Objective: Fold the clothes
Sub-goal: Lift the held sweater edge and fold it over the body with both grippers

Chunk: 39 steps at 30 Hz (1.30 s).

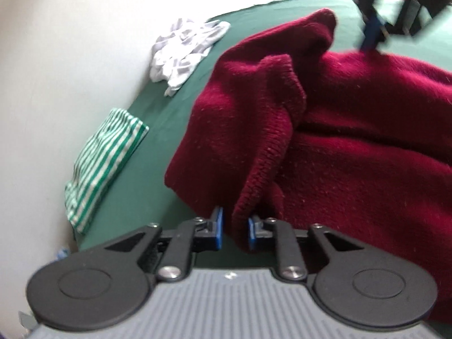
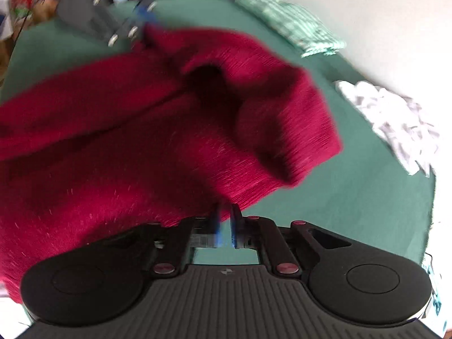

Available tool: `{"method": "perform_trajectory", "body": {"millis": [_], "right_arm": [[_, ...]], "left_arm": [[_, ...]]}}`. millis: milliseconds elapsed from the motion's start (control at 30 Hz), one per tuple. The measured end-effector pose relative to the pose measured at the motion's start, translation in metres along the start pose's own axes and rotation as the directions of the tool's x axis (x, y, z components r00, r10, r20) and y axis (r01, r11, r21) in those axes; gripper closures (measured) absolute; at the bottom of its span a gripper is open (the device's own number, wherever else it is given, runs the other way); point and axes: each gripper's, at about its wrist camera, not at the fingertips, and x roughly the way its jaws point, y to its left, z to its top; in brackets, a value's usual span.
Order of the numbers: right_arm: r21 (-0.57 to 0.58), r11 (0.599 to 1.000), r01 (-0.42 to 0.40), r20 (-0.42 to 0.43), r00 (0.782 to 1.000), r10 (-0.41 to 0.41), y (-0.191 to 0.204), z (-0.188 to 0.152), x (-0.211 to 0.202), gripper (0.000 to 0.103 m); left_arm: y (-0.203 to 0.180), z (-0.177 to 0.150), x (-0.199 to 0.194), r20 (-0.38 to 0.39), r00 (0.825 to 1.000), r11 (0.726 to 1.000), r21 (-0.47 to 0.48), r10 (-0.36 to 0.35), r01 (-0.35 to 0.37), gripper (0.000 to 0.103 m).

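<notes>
the dark red sweater [image 1: 353,130] lay rumpled on the green table [image 1: 169,118]; left gripper [image 1: 235,231] clamped its ribbed hem, right gripper [image 2: 224,227] pinched together at its edge, striped cloth [image 1: 104,163] beside it

maroon sweater [image 1: 353,118], green-and-white striped cloth [image 1: 104,163]

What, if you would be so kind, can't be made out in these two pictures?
- Sweater: cut off by both views' edges, so its shape is unclear.
- Right gripper: motion blur hides whether knit lies between the fingertips.
- Left gripper: its left pad's contact with the hem is unclear.
- White cloth: crumpled, garment type unreadable.
</notes>
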Motion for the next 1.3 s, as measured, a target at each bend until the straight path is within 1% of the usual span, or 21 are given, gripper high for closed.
{"method": "perform_trajectory", "body": {"millis": [33, 100, 167, 200, 233, 300, 333, 367, 433, 533, 633, 733, 767, 800, 833, 900, 1000, 1067, 1133, 1200, 1300], "right_arm": [[0.029, 1.0, 0.008, 0.039, 0.999, -0.009, -0.006, 0.006, -0.011, 0.097], [0.06, 0.998, 0.025, 0.12, 0.992, -0.032, -0.014, 0.019, -0.028, 0.088], [0.044, 0.998, 0.035, 0.203, 0.978, -0.043, -0.013, 0.031, -0.034, 0.044], [0.001, 0.999, 0.047, 0.219, 0.975, -0.046, -0.007, 0.035, -0.029, 0.038], [-0.059, 0.996, 0.071, 0.211, 0.976, -0.057, 0.004, 0.036, -0.019, 0.039], [-0.139, 0.983, 0.116, 0.161, 0.983, -0.093, 0.016, 0.035, 0.011, 0.058], [-0.14, 0.983, 0.12, 0.126, 0.987, -0.103, 0.017, 0.035, 0.027, 0.082], [-0.107, 0.988, 0.108, 0.079, 0.992, -0.1, 0.012, 0.033, 0.039, 0.088], [-0.061, 0.996, 0.072, 0.054, 0.996, -0.069, 0.006, 0.03, 0.037, 0.09], [-0.024, 1.0, -0.013, 0.049, 0.999, 0.014, 0.002, 0.028, 0.01, 0.09], [-0.028, 1.0, -0.008, 0.002, 1.0, 0.008, 0.006, 0.019, 0.025, 0.089], [-0.014, 1.0, -0.007, 0.006, 1.0, 0.007, 0.015, 0.02, 0.033, 0.08], [-0.006, 1.0, -0.016, -0.009, 1.0, 0.016, 0.014, 0.022, 0.027, 0.074], [0.006, 0.999, -0.037, -0.012, 0.999, 0.037, 0.01, 0.026, 0.019, 0.072], [0.027, 0.998, -0.056, 0.006, 0.998, 0.056, 0.006, 0.028, 0.007, 0.072], [0.131, 0.988, -0.082, 0.101, 0.992, 0.069, -0.012, 0.033, -0.018, 0.073], [0.334, 0.941, -0.055, 0.219, 0.975, -0.021, -0.042, 0.042, -0.02, 0.074], [0.451, 0.892, -0.029, 0.257, 0.961, -0.099, -0.059, 0.049, -0.01, 0.083], [0.517, 0.856, 0.015, 0.229, 0.961, -0.155, -0.065, 0.057, 0.02, 0.089], [0.576, 0.816, 0.045, 0.187, 0.965, -0.185, -0.069, 0.058, 0.043, 0.09], [0.639, 0.762, 0.104, 0.078, 0.977, -0.199, -0.07, 0.037, 0.052, 0.089]], "left_arm": [[0.0, -0.001, 0.0, -0.004, 1.0, 1.0, 0.012, 0.002, -0.002, 0.083], [-0.001, -0.003, 0.001, -0.016, 1.0, 1.0, 0.023, 0.01, -0.01, 0.085], [0.0, -0.003, 0.006, -0.022, 0.999, 0.999, 0.027, 0.023, -0.022, 0.089], [0.001, -0.002, 0.008, -0.023, 0.999, 0.999, 0.028, 0.028, -0.028, 0.09], [0.002, -0.001, 0.009, -0.024, 0.999, 0.999, 0.03, 0.035, -0.034, 0.091], [0.004, -0.002, 0.012, -0.026, 0.999, 0.998, 0.042, 0.045, -0.044, 0.092], [0.006, -0.004, 0.012, -0.03, 0.999, 0.998, 0.037, 0.044, -0.043, 0.092], [0.009, -0.005, 0.012, -0.034, 0.999, 0.999, 0.026, 0.04, -0.039, 0.093], [0.015, -0.008, 0.007, -0.031, 0.999, 1.0, -0.008, 0.027, -0.027, 0.094], [0.02, -0.014, -0.006, -0.01, 1.0, 0.998, -0.059, -0.002, 0.001, 0.094], [0.012, -0.017, -0.002, -0.015, 1.0, 0.998, -0.064, -0.019, 0.018, 0.094], [0.005, -0.017, 0.002, -0.029, 0.999, 0.998, -0.052, -0.026, 0.024, 0.093], [0.007, -0.017, -0.004, -0.016, 0.999, 0.998, -0.057, -0.033, 0.032, 0.087], [0.012, -0.018, -0.012, -0.001, 0.999, 0.997, -0.068, -0.044, 0.044, 0.083], [0.017, -0.018, -0.021, 0.012, 0.998, 0.994, -0.088, -0.062, 0.063, 0.082], [0.033, -0.019, -0.045, 0.051, 0.993, 0.982, -0.152, -0.104, 0.111, 0.08], [0.057, -0.008, -0.07, 0.147, 0.984, 0.961, -0.244, -0.097, 0.131, 0.072], [0.072, 0.008, -0.06, 0.195, 0.976, 0.934, -0.321, -0.095, 0.155, 0.073], [0.079, 0.025, -0.036, 0.221, 0.969, 0.901, -0.391, -0.107, 0.189, 0.073], [0.075, 0.036, -0.002, 0.218, 0.97, 0.87, -0.451, -0.11, 0.201, 0.074], [0.054, 0.031, 0.04, 0.145, 0.983, 0.871, -0.461, -0.112, 0.168, 0.082]]}}
